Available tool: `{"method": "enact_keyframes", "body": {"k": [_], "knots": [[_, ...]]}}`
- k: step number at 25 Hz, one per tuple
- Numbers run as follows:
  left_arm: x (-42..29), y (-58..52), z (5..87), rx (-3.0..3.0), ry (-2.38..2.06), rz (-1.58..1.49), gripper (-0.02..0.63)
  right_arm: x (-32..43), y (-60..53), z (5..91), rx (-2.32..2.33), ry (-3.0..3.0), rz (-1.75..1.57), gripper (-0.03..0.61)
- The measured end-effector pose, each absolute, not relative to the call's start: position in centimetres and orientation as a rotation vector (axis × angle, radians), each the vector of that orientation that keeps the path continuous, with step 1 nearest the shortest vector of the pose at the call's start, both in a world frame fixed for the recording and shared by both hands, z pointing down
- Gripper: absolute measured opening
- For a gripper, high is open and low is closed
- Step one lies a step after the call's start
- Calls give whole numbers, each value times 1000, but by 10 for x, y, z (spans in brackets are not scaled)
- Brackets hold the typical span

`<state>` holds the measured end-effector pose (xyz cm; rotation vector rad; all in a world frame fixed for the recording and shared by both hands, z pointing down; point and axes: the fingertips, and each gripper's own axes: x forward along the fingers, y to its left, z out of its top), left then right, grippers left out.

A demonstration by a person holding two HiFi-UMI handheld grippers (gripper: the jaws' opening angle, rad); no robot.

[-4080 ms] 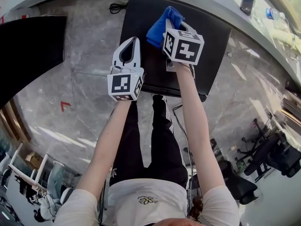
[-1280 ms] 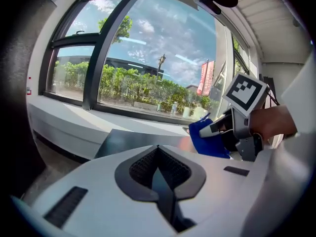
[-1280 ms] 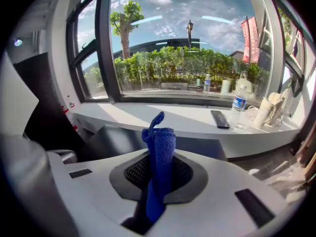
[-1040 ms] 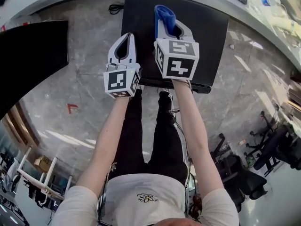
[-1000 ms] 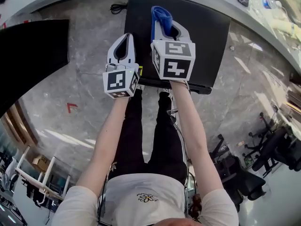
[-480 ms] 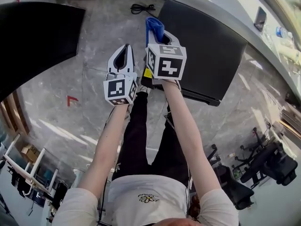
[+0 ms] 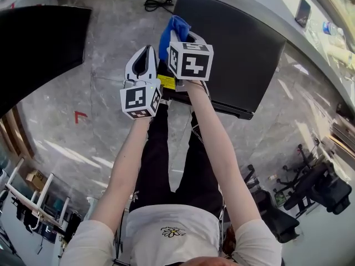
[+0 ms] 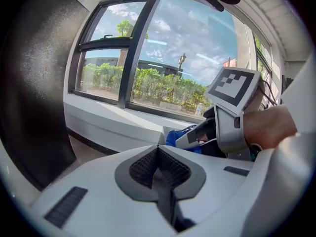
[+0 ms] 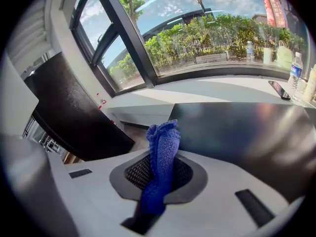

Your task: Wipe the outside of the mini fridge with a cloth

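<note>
The mini fridge (image 7: 238, 43) is a black box on the grey marble floor, seen from above at upper right; a yellow label (image 7: 166, 82) shows at its near left corner. My right gripper (image 7: 175, 35) is shut on a blue cloth (image 7: 171, 29) at the fridge's left edge. In the right gripper view the cloth (image 9: 163, 147) stands bunched up between the jaws, with the fridge's dark top (image 9: 237, 132) to its right. My left gripper (image 7: 146, 57) hangs just left of it, shut and empty, over the floor. From the left gripper view (image 8: 158, 148) the cloth (image 8: 177, 135) shows beside the right gripper.
A large black cabinet (image 7: 39, 37) stands to the left across a strip of floor. A black cable (image 7: 158, 4) lies by the wall behind the fridge. On the white sill, a phone (image 7: 303, 13) and a bottle (image 7: 331, 29). Office chairs (image 7: 321, 187) at lower right.
The right gripper carried the cloth from over the fridge's top leftward to its left edge. The left gripper stayed shut beside it. The head view shifted.
</note>
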<state>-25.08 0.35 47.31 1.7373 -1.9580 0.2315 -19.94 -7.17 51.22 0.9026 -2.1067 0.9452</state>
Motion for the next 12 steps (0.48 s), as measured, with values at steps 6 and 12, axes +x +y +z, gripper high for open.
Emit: {"method": "enact_keyframes", "body": {"k": [6,12], "knots": [[-210,-19,474,1780,-1926,231,5,-159,-84,516,931,-2101,929,62],[-171,-26,479,1808,-1884,252,5,-111,-93,516,975,-2099,911,63]]}}
